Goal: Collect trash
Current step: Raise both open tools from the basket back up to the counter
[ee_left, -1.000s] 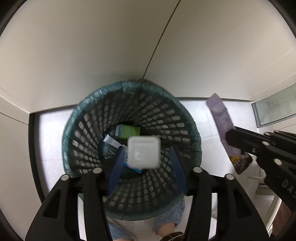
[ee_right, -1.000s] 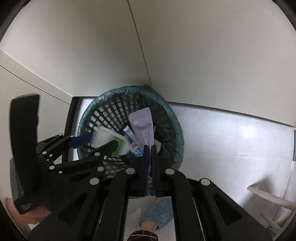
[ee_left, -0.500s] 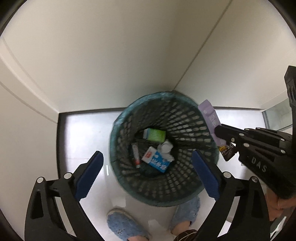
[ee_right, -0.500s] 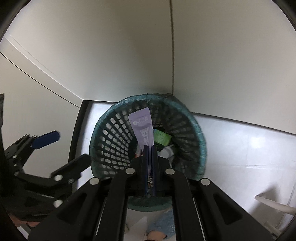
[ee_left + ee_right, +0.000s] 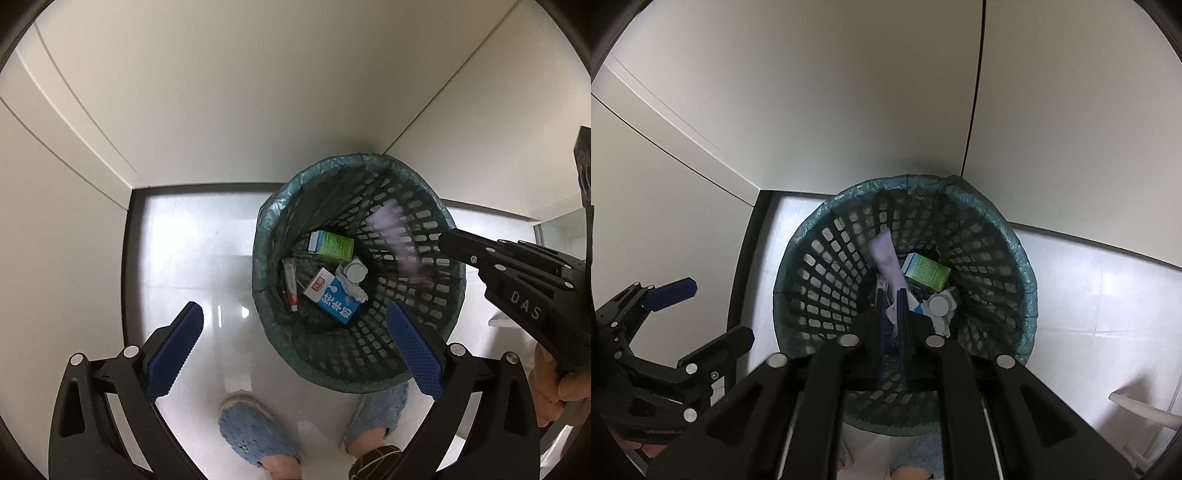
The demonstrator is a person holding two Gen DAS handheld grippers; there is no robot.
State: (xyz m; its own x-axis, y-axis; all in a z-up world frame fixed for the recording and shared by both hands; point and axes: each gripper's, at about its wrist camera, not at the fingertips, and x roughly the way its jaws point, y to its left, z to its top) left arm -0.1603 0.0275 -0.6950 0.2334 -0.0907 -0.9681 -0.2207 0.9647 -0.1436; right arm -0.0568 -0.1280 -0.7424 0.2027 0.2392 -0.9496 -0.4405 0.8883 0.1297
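- The flat lilac plastic wrapper [image 5: 886, 258] is blurred above the dark mesh wastebasket [image 5: 827, 266], at the right gripper [image 5: 891, 295]; its jaws are slightly parted, so it looks mid-release.
- The left gripper [image 5: 291, 325] is wide open and empty.
- Next: probably withdraw and fetch more litter.

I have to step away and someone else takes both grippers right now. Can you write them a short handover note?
Left hand-held gripper: open, empty, beside the basket.
Right hand-held gripper: over the green lined basket, jaws slightly parted; the blurred purple wrapper sits between them, apparently slipping free.
Done: green carton, blue milk carton, tube and white cup lie in the basket.
Left: see that the wrapper lands inside.
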